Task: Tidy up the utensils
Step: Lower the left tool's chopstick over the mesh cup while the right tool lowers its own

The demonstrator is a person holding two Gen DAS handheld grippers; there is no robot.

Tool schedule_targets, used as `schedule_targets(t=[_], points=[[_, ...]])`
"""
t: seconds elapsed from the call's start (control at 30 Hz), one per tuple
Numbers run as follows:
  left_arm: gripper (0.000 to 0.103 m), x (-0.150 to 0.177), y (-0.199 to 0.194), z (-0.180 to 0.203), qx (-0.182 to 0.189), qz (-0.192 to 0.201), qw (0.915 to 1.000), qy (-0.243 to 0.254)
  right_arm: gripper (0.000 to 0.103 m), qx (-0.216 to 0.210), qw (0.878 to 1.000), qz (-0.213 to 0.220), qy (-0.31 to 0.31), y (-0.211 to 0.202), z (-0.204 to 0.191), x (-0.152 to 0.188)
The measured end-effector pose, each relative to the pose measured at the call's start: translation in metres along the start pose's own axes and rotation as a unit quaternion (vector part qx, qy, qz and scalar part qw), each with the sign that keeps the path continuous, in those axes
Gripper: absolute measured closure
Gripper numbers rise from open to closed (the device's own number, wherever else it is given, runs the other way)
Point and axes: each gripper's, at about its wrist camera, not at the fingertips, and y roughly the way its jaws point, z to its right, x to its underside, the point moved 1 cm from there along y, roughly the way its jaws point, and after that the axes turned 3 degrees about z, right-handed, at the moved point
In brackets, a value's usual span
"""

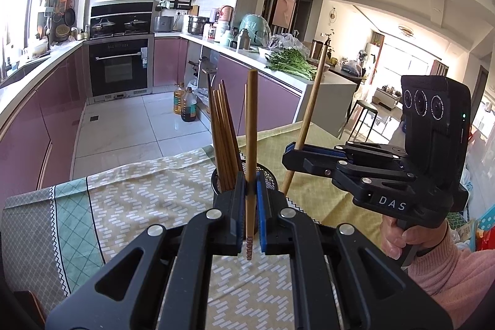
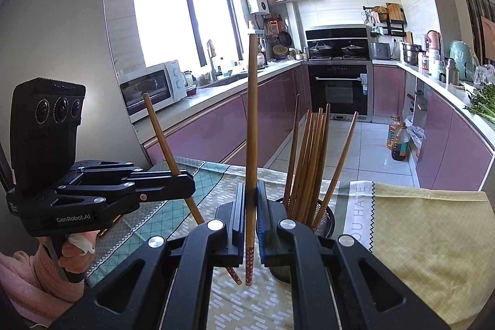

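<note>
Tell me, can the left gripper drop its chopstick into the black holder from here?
Probably yes. The left gripper, shut on a chopstick, sits right beside the mesh holder; nothing blocks the way, though the chopsticks already inside crowd it.

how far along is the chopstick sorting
Mostly done, it seems: a bunch of chopsticks already stands in the mesh holder. In hand: the left tool and the right tool each clamp one chopstick upright above the cloth. Left: dropping those two into the holder. No loose ones show.
</note>
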Motion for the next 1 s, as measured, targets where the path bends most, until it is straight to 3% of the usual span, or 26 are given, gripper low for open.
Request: schedule_targets(t=[1.0], points=[[0.095, -0.018, -0.005, 0.011, -0.007, 0.026, 0.9993, 0.024, 0.097, -0.005, 1.000, 0.013, -0.007, -0.003, 0.001, -0.010]])
